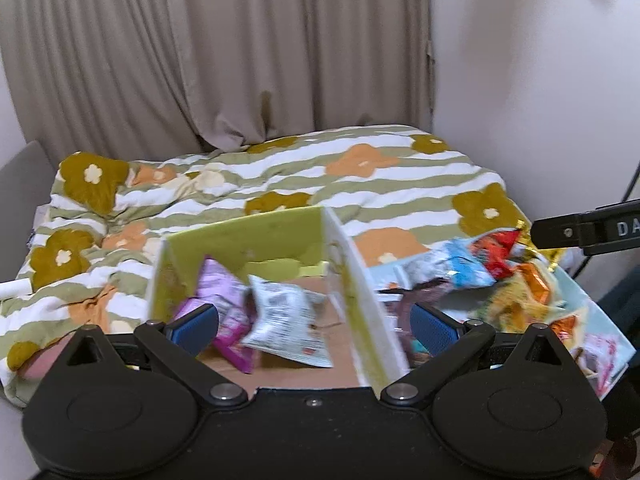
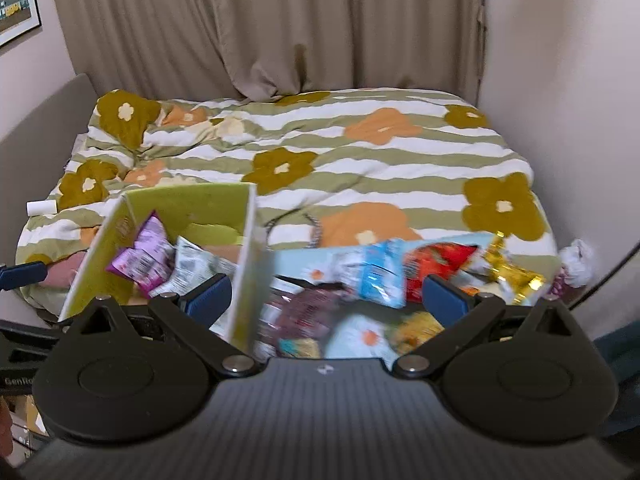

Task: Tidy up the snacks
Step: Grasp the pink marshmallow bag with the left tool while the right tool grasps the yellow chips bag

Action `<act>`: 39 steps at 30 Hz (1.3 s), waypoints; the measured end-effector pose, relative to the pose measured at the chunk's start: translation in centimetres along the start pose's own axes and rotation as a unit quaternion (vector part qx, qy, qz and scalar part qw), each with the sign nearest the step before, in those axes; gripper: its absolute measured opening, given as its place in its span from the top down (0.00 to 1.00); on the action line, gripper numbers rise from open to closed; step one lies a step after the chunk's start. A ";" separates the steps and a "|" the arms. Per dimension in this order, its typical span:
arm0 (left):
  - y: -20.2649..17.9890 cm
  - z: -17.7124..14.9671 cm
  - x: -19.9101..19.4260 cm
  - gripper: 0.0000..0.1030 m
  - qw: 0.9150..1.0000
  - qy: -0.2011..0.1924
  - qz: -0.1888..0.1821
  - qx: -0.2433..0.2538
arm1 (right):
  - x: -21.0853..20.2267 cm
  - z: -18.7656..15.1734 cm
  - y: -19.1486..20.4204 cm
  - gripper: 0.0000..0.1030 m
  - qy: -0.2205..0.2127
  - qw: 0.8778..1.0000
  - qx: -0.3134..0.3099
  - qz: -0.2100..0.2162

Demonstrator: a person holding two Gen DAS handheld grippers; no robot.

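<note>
Blue-padded and spread wide, the left gripper [image 1: 314, 326] holds nothing; its fingers straddle the near end of the green box [image 1: 248, 240], one pad inside the box and the other past its right wall. Inside the box, on its brown cardboard floor, a white packet [image 1: 284, 320] lies against a purple packet [image 1: 224, 304] that leans on the left wall. The right gripper [image 2: 326, 300] is likewise wide open and empty, poised over the light blue tray [image 2: 352, 336] just right of the box, its left pad close to the box's right wall. On that tray, loose snacks lie heaped: a dark maroon packet [image 2: 308, 312] nearest, then a pale blue packet [image 2: 380, 276], a red packet [image 2: 440, 264] and a gold wrapper [image 2: 512, 272] toward the far right; motion blur hides their labels. Box and tray both rest on the flowered striped bedspread [image 2: 360, 160], which stretches beyond the box. Behind it hangs a beige curtain [image 2: 280, 20].
</note>
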State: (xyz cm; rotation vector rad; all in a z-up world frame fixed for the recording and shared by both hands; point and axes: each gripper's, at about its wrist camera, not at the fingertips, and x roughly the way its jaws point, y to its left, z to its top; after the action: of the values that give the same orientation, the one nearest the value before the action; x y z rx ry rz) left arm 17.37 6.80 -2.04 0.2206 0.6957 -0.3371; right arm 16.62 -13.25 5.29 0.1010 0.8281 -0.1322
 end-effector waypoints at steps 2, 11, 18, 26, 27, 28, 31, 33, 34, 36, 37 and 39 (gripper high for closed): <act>-1.6 -0.4 -0.1 0.00 1.000 0.002 -0.004 0.001 | -0.6 -0.9 -2.1 0.00 0.001 1.000 0.005 0.000; -9.0 -3.0 1.5 0.00 0.999 0.033 -0.022 0.035 | -1.5 -5.2 -9.4 0.00 0.023 0.999 0.003 0.027; -11.7 -6.3 4.4 0.00 0.995 0.082 -0.030 0.057 | 0.6 -9.7 -11.2 0.00 0.087 0.994 -0.031 0.064; -12.6 -8.7 7.9 0.00 0.984 0.117 -0.074 0.112 | 3.0 -14.6 -10.2 0.00 0.133 0.986 -0.052 0.083; -12.9 -8.8 8.3 0.00 0.982 0.119 -0.082 0.120 | 3.3 -15.0 -10.0 0.00 0.135 0.986 -0.057 0.083; -13.1 -9.0 8.8 0.00 0.980 0.119 -0.089 0.132 | 3.7 -15.3 -9.6 0.00 0.137 0.985 -0.064 0.085; -14.0 -9.7 9.9 0.01 0.974 0.117 -0.102 0.164 | 4.5 -16.0 -8.9 0.00 0.140 0.982 -0.086 0.088; -14.4 -9.9 10.8 0.02 0.971 0.123 -0.111 0.174 | 5.1 -16.4 -8.4 0.00 0.142 0.981 -0.105 0.084; -14.6 -10.0 11.3 0.02 0.969 0.127 -0.115 0.178 | 5.5 -16.5 -8.2 0.00 0.143 0.980 -0.112 0.081; -15.2 -10.3 11.8 0.03 0.966 0.124 -0.120 0.193 | 6.1 -16.7 -8.0 0.00 0.145 0.979 -0.123 0.078; -15.5 -10.5 11.9 0.03 0.964 0.121 -0.121 0.205 | 6.6 -16.8 -7.9 0.00 0.147 0.978 -0.127 0.077; -16.3 -10.8 12.1 0.04 0.959 0.116 -0.119 0.227 | 7.1 -16.8 -7.7 0.00 0.152 0.977 -0.130 0.074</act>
State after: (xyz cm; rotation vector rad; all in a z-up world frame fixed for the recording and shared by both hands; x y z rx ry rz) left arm 13.61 -7.72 -19.50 0.6238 0.8737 -0.7119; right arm 7.94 -19.05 -11.60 -0.0657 1.1322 0.1360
